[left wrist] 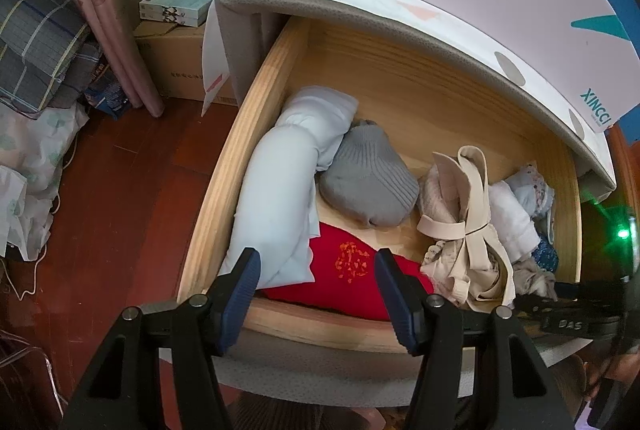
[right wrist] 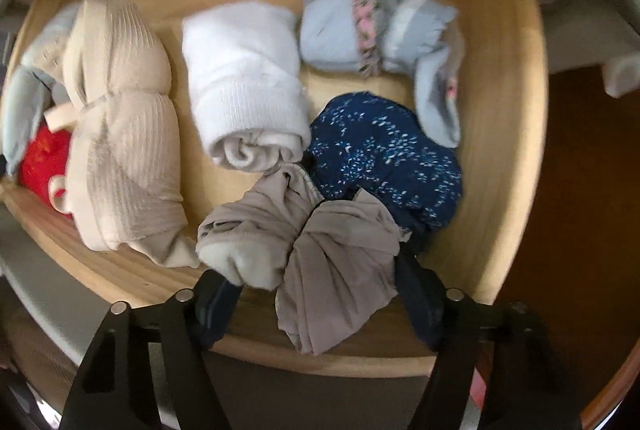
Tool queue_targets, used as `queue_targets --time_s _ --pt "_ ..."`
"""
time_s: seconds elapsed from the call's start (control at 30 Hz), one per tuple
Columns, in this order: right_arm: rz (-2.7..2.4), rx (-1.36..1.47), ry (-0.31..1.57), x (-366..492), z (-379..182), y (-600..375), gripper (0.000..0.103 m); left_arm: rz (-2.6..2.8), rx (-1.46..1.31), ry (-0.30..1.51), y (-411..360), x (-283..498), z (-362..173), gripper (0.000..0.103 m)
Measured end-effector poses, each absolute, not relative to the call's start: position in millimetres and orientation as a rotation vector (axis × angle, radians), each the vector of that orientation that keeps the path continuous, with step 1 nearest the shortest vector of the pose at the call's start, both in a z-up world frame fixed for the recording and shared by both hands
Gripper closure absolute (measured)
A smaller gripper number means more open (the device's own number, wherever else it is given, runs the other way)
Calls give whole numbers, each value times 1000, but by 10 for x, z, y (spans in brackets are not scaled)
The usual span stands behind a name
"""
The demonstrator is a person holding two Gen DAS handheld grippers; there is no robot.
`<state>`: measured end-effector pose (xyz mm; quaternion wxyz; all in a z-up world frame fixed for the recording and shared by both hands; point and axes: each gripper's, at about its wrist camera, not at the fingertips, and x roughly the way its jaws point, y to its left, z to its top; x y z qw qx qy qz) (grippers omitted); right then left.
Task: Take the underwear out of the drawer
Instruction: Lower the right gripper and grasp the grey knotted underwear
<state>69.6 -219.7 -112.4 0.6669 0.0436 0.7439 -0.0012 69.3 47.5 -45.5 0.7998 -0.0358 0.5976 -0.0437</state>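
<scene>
Reaching into the open drawer for underwear.

My right gripper is pointing down, its jaws closing around the taupe underwear at the drawer's front right. My left gripper is hovering half-open and empty over the red roll. Next I am judging: firm the pinch, then lift straight up.

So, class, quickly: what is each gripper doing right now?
Left gripper: open, empty, above the drawer.
Right gripper: closed on the grey-beige underwear.
</scene>
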Motion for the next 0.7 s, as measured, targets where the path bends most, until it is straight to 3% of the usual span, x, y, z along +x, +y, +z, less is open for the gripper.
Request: queue_targets --time_s 0.7 --pt "-77 189 1527 797 -430 -2669 42 -110 -67 1323 478 727 -495 42"
